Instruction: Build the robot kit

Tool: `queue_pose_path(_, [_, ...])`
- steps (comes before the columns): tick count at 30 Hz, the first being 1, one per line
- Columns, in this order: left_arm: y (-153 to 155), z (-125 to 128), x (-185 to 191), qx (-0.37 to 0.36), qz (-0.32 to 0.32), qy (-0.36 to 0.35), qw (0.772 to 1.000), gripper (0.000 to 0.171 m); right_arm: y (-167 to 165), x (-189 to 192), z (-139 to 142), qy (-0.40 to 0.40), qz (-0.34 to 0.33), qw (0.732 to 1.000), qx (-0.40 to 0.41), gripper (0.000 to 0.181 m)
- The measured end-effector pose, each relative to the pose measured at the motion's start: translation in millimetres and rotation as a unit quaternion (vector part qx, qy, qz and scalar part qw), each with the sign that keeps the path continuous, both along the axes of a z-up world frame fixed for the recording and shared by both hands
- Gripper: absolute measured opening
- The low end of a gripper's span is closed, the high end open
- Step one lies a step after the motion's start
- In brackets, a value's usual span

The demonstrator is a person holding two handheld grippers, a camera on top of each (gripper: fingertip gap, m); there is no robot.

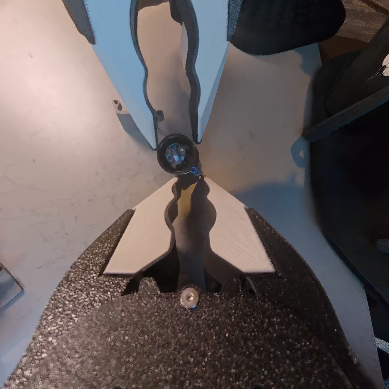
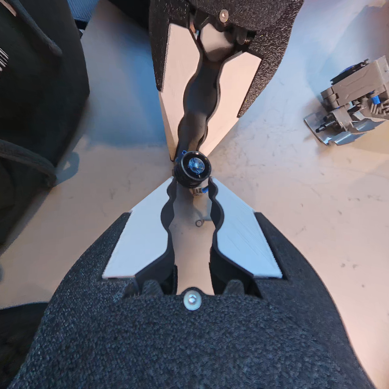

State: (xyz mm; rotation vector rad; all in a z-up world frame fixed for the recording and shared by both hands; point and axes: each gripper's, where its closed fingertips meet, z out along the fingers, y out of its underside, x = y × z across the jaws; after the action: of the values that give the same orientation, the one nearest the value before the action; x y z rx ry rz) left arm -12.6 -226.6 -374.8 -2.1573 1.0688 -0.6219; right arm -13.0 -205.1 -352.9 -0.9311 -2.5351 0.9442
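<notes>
Pale, scuffed table (image 1: 52, 147) beneath two grippers set tip to tip, with a small ring (image 2: 198, 223) lying on it between the right fingers. At the tips: left gripper (image 1: 189, 179) drawn narrow, seemingly pinched on the rear stem of a black knob (image 1: 177, 155) with a glassy centre, held clear of the table; right gripper (image 2: 191, 180) moderately parted, tips flanking the knob's ribbed body, a gap visible on one side. Farther off: grey assembly (image 2: 353, 101) with blue parts on the table, well apart at right; dark bag (image 2: 31, 84) with straps along the left edge.
</notes>
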Motion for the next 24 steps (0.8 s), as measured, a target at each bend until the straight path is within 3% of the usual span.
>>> queue_pose_path(9, [-0.8, 14.4, -4.7, -0.031, 0.016, -0.061, 0.998, 0.035, 3.5, 3.0, -6.6, 0.0, -0.01, 1.0, 0.022, 0.031])
queue_pose_path(24, [12.2, 10.8, -10.2, -0.017, 0.05, -0.055, 0.997, 0.027, 11.0, -1.4, -3.8, 0.016, -0.05, 0.998, 0.016, 0.038])
